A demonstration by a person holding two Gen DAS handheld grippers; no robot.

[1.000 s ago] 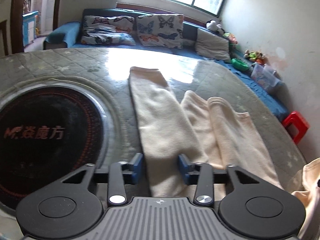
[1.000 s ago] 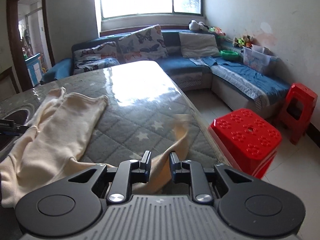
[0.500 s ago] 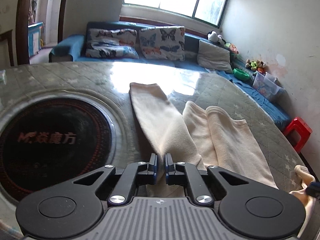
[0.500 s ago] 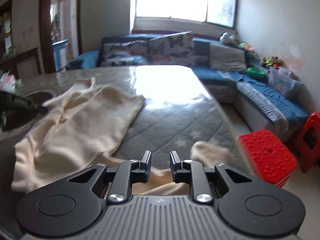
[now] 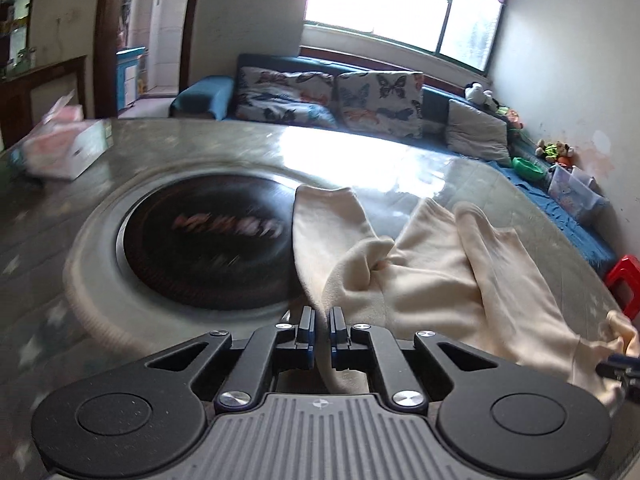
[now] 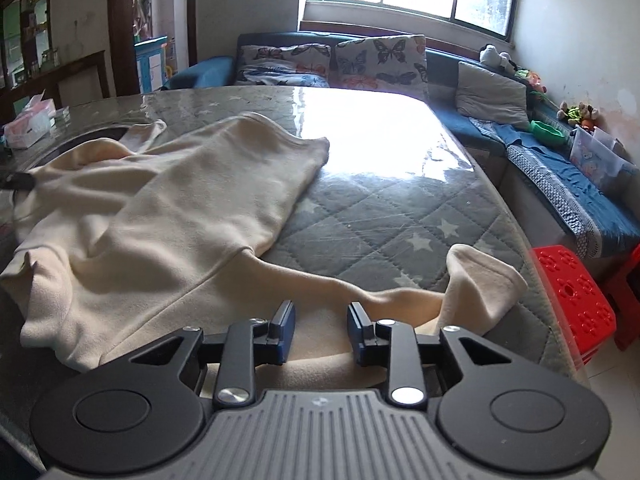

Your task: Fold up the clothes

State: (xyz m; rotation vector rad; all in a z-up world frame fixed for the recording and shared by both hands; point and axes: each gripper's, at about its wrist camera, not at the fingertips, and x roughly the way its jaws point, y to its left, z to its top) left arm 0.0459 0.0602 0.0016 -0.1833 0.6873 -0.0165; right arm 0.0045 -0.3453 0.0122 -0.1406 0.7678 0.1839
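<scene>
A cream long-sleeved sweater (image 6: pixel 168 216) lies crumpled on the quilted table cover (image 6: pixel 384 220). In the left wrist view the sweater (image 5: pixel 436 264) bunches up just ahead of my left gripper (image 5: pixel 322 330), which is shut on a fold of its near edge and lifts it. My right gripper (image 6: pixel 320 330) is open over the sweater's near sleeve (image 6: pixel 476 280), which trails toward the table's right edge. The right gripper's tip shows at the far right of the left wrist view (image 5: pixel 618 368).
A round black induction hob (image 5: pixel 204 240) is set in the table left of the sweater. A tissue box (image 5: pixel 60 144) stands at the table's far left. A blue sofa (image 6: pixel 540 152) runs behind and right. Red stools (image 6: pixel 576 300) stand by the table's right edge.
My left gripper shut on the sweater's edge, then lifted it and swung left, bunching the cloth. My right gripper opened and let the sleeve drop onto the table.
</scene>
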